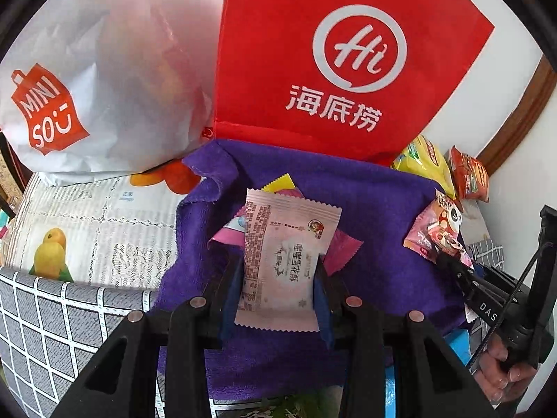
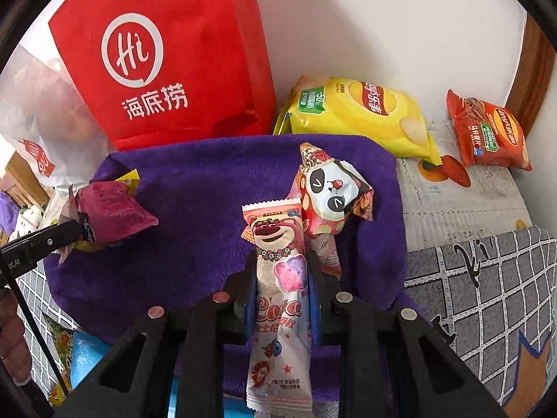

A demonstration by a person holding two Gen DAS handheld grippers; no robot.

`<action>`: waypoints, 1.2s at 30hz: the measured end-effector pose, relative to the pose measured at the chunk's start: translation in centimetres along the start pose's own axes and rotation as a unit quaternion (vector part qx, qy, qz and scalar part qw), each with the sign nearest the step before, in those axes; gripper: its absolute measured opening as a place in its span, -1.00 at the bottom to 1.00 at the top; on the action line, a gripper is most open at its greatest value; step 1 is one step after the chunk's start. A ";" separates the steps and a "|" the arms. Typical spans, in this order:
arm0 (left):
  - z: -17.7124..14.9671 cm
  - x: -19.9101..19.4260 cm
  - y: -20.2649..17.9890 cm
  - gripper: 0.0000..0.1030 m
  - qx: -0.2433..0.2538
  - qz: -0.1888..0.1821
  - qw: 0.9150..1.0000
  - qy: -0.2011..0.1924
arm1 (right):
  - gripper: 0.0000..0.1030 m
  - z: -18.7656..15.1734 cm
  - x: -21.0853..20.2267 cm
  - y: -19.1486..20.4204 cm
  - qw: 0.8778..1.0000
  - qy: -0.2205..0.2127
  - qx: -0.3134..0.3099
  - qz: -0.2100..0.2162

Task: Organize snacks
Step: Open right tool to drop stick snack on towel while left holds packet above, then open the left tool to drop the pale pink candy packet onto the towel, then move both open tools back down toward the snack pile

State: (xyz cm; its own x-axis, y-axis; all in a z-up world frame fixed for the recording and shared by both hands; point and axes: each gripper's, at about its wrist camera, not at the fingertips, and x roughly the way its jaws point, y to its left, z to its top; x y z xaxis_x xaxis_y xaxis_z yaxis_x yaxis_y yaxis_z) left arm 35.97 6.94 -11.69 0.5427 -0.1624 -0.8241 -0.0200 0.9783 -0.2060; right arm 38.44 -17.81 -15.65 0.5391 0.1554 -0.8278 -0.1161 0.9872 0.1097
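Item 1 — pale pink packet [image 1: 282,261]. Clamped between the jaws of the left gripper [image 1: 278,271], pressed at its two long edges. Its long axis runs along the fingers, away from the camera; the crimped far end points toward the red bag [image 1: 313,62] and sits over a small heap of pink and yellow packets [image 1: 343,245] on the purple towel [image 1: 376,202]. Judged to be held over the heap so that like goes with like.

Item 2 — bear-print packet [image 2: 278,278], long and narrow. Clamped in the right gripper [image 2: 278,292] across its width, near mid-length; the long axis again follows the fingers, the bear's face at the far end, the tail hanging back toward the camera. Just beside it on the towel lies a panda-print packet [image 2: 330,195], touching or nearly so.

Item 3 — yellow crisp bag [image 2: 362,115] and orange crisp bag [image 2: 487,136]. Off the towel, on the patterned tablecloth [image 2: 452,202] by the wall, each lying flat — presumably kept apart as the larger goods.

Item 4 — white shopping bag [image 1: 87,80], standing next to the red one behind the towel; contents not visible.
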 end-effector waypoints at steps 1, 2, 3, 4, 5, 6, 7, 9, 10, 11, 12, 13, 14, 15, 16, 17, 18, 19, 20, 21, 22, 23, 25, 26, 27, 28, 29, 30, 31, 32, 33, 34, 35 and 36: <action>0.0 0.0 0.0 -0.30 0.000 0.000 1.000 0.000 | -0.53 0.0 0.1 0.0 1.000 0.002 -0.001 0.000; -0.1 0.0 0.0 -0.30 0.000 -0.001 1.000 0.001 | -0.52 0.0 0.2 0.1 1.000 0.004 -0.002 -0.001; 0.0 0.1 -0.1 -0.29 0.002 -0.003 1.000 0.002 | -0.51 0.0 0.3 0.2 1.000 0.006 -0.002 -0.003; 0.0 0.1 -0.2 -0.28 0.004 -0.003 1.000 0.003 | -0.50 -0.1 0.3 0.2 1.000 0.009 -0.004 -0.007; -0.1 0.2 -0.3 -0.28 0.005 0.000 1.000 0.004 | -0.45 -0.1 0.3 0.3 1.000 0.010 -0.007 -0.010; -0.1 0.2 -0.4 -0.28 0.006 0.001 1.000 0.004 | -0.37 0.0 0.3 0.4 1.000 0.011 -0.010 -0.014; -0.1 0.2 -0.5 -0.28 0.006 0.000 1.000 0.005 | -0.33 0.0 0.1 0.5 1.000 0.009 -0.014 -0.017; 0.0 0.3 -0.8 -0.15 0.008 0.002 1.000 0.012 | -0.07 0.2 -0.6 0.5 1.000 -0.001 -0.012 -0.022; 0.0 0.2 -0.8 -0.08 0.007 0.001 1.000 0.014 | -0.02 0.2 -0.9 0.5 1.000 -0.005 -0.009 -0.021; 0.1 0.1 -0.8 0.06 0.005 -0.002 1.000 0.015 | 0.03 0.2 -1.4 0.5 1.000 -0.010 -0.006 -0.017; 0.1 -0.2 -0.8 0.14 0.003 -0.005 1.000 0.014 | 0.07 0.1 -2.0 0.6 1.000 -0.014 -0.003 -0.015; 0.1 -0.6 -0.8 0.16 0.002 -0.007 1.000 0.012 | 0.08 0.1 -2.4 0.6 1.000 -0.015 -0.003 -0.015; 0.1 -1.1 -0.8 0.16 0.002 -0.007 1.000 0.008 | 0.09 0.0 -2.9 0.8 1.000 -0.018 -0.005 -0.018; 0.1 -1.5 -1.0 0.16 0.003 -0.005 1.000 0.004 | 0.09 -0.1 -3.4 1.1 0.999 -0.021 -0.009 -0.022; 0.1 -2.0 -1.1 0.16 0.005 -0.002 1.000 -0.001 | 0.10 -0.3 -4.2 1.3 0.999 -0.028 -0.013 -0.027; 0.0 -2.8 -1.2 0.16 0.008 -0.001 1.000 -0.007 | 0.11 -0.5 -4.7 1.5 0.999 -0.031 -0.013 -0.031; -0.1 -3.3 -1.3 0.16 0.010 -0.001 1.000 -0.011 | 0.11 -0.6 -5.3 1.6 0.999 -0.035 -0.011 -0.035; -0.2 -3.9 -1.3 0.16 0.011 -0.002 1.000 -0.016 | 0.11 -0.9 -6.2 1.8 0.998 -0.039 -0.009 -0.039; -0.4 -4.7 -1.3 0.16 0.013 -0.004 1.000 -0.021 | 0.11 -1.0 -6.9 1.9 0.998 -0.042 -0.008 -0.041; -0.6 -5.5 -1.3 0.16 0.015 -0.006 1.000 -0.025 | 0.11 -1.2 -7.4 2.0 0.998 -0.044 -0.006 -0.042; -0.9 -6.2 -1.3 0.16 0.016 -0.005 0.999 -0.029 | 0.11 -1.5 -8.2 2.1 0.998 -0.047 -0.002 -0.044; -1.3 -6.9 -1.3 0.16 0.018 -0.004 0.999 -0.033 | 0.11 -1.9 -9.0 2.1 0.998 -0.052 0.002 -0.044; -1.9 -8.3 -1.3 0.16 0.021 -0.003 0.999 -0.038 | 0.11 -2.6 -10.2 2.3 0.997 -0.059 0.005 -0.041; -2.3 -9.0 -1.4 0.16 0.024 -0.001 0.999 -0.040 | 0.11 -2.9 -10.8 2.4 0.997 -0.060 0.006 -0.041; -2.7 -9.6 -1.4 0.16 0.026 0.002 0.999 -0.042 | 0.10 -3.2 -11.4 2.4 0.997 -0.062 0.009 -0.040; -3.2 -10.4 -1.4 0.16 0.027 0.005 0.999 -0.046 | 0.10 -3.6 -12.0 2.4 0.997 -0.064 0.013 -0.037; -3.5 -10.9 -1.5 0.16 0.029 0.006 0.998 -0.048 | 0.10 -3.9 -12.6 2.5 0.997 -0.064 0.016 -0.028; -4.0 -11.6 -1.5 0.16 0.029 0.007 0.998 -0.051 | 0.09 -4.3 -13.2 2.5 0.998 -0.062 0.019 -0.016; -4.4 -12.2 -1.5 0.16 0.029 0.007 0.998 -0.053 | 0.09 -4.7 -13.7 2.6 0.998 -0.063 0.022 -0.011; -4.9 -12.8 -1.4 0.16 0.028 0.006 0.998 -0.056 | 0.09 -5.1 -14.3 2.7 0.997 -0.067 0.025 -0.009; -5.4 -13.3 -1.4 0.16 0.028 0.006 0.998 -0.059 | 0.09 -5.5 -14.9 2.7 0.997 -0.075 0.029 -0.009; -5.9 -13.9 -1.4 0.16 0.028 0.007 0.998 -0.061 | 0.09 -6.0 -15.6 2.8 0.996 -0.084 0.032 -0.011; -6.3 -14.4 -1.3 0.16 0.028 0.009 0.998 -0.062 | 0.09 -6.5 -16.3 2.9 0.995 -0.091 0.034 -0.011; -6.8 -14.9 -1.2 0.16 0.027 0.012 0.998 -0.063 | 0.09 -7.0 -16.9 3.1 0.995 -0.096 0.036 -0.012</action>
State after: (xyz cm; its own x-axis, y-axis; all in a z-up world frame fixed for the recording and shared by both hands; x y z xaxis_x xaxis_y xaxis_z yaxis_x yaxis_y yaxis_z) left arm 22.19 7.32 -2.75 0.6444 -0.1243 -0.7545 0.0085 0.9878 -0.1555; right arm 23.15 -17.68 -5.21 0.6917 0.1299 -0.7104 -0.0458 0.9896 0.1363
